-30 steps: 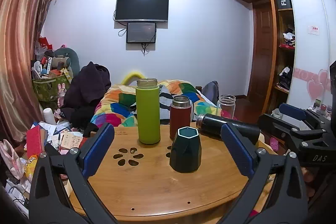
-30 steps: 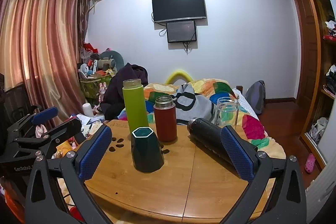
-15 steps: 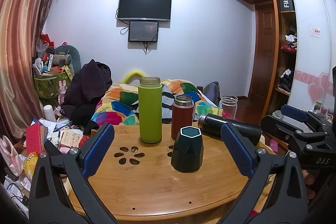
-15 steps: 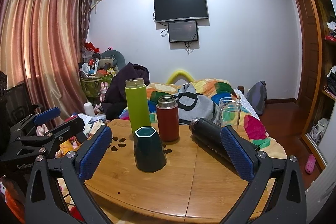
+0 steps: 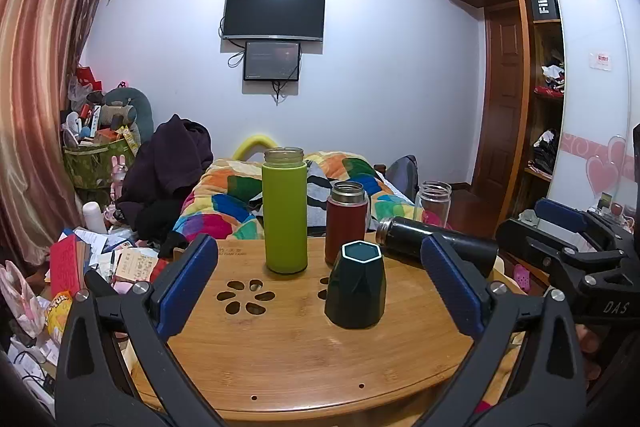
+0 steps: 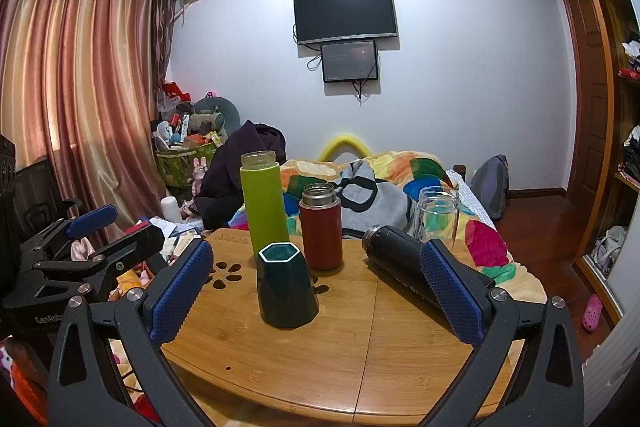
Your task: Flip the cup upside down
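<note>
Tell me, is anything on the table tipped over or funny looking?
Yes. The black bottle lies on its side on the wooden table, while the green bottle, red bottle and dark green cup stand upright. Nothing looks spilled.

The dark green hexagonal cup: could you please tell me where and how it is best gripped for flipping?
Grip the dark green cup across its narrower upper body, probably below the hexagonal rim, coming level from the near side. It stands upright and widens downward; bottles crowd behind it, while the near side is open.
</note>
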Motion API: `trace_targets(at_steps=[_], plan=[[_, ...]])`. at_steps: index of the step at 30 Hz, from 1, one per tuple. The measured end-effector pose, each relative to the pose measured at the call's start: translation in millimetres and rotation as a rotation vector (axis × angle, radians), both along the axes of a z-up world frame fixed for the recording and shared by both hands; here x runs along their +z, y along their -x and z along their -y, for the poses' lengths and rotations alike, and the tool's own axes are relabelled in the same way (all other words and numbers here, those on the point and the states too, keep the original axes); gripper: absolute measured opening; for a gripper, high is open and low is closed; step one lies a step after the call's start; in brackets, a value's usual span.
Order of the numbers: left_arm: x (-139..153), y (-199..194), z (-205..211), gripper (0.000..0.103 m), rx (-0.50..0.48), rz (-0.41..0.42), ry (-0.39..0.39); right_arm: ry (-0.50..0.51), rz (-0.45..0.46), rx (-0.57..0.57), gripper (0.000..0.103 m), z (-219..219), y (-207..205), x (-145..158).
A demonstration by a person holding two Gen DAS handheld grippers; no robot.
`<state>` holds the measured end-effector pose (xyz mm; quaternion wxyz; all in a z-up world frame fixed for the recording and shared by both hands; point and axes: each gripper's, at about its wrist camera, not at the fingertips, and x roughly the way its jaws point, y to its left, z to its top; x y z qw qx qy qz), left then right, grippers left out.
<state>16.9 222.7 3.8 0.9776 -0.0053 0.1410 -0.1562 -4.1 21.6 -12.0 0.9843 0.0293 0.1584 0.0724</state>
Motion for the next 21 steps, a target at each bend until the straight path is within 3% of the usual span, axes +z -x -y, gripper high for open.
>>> trace_targets(at_steps=[21], plan=[[2.9, 0.5, 1.8, 0.103, -0.012, 0.002, 0.001, -0.001, 0.002, -0.001, 0.103, -1.3, 0.5, 0.3]])
